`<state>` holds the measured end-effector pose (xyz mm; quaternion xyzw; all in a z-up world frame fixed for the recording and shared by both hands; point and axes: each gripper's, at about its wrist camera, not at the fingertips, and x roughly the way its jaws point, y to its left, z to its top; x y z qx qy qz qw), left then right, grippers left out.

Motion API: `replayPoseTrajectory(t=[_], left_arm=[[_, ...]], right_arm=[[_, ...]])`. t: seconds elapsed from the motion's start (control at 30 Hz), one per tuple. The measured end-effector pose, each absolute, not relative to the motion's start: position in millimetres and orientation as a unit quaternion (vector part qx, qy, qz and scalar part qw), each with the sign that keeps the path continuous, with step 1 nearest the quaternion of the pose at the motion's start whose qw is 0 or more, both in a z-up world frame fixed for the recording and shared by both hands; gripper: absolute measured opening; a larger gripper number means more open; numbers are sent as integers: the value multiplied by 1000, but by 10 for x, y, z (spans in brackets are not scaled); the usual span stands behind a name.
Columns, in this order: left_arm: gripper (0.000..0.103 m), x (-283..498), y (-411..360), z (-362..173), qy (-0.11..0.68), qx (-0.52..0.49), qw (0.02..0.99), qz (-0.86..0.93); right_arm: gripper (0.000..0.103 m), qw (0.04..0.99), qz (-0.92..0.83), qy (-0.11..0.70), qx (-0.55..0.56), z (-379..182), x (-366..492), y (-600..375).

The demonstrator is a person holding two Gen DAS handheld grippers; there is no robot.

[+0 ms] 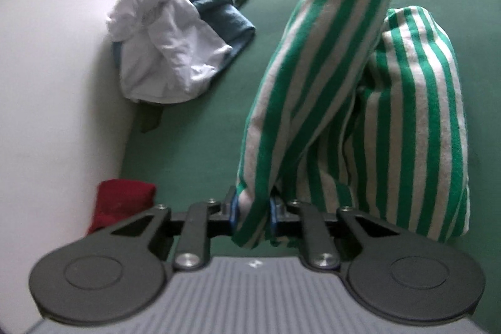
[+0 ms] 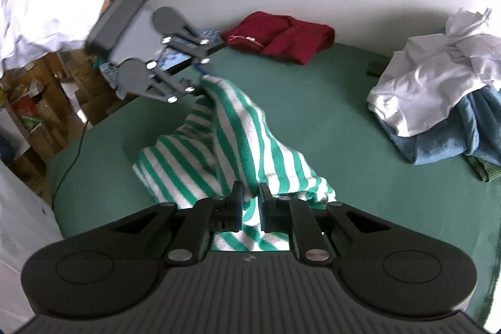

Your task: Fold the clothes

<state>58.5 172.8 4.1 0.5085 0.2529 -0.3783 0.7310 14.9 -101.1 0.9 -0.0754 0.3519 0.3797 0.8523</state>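
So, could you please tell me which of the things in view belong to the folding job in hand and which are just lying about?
In the job:
- striped garment, held up off the green cover
- left gripper, shut on one end
- right gripper, shut on the other end

Lying about:
- red garment, folded by the wall
- white garment, crumpled on the blue garment
- green cover
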Motion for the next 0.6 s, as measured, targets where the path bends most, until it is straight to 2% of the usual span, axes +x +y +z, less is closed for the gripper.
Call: replayPoseTrajectory(t=[0.2, 0.5, 0.57, 0.6], left_arm=[[13, 141, 1851, 171, 227, 481, 763, -367], [11, -324, 1860, 76, 225, 475, 769, -363], [11, -426, 1833, 21, 217, 491, 762, -362], [11, -438, 1813, -18, 216, 495, 761, -358]], right_arm=[[10, 862, 362, 340, -100, 136, 202, -1054], [8, 834, 391, 352, -166, 219, -131, -1050], [6, 826, 392, 358, -187, 173, -197, -1022], [0, 825, 390, 360, -195, 135, -228, -1012]])
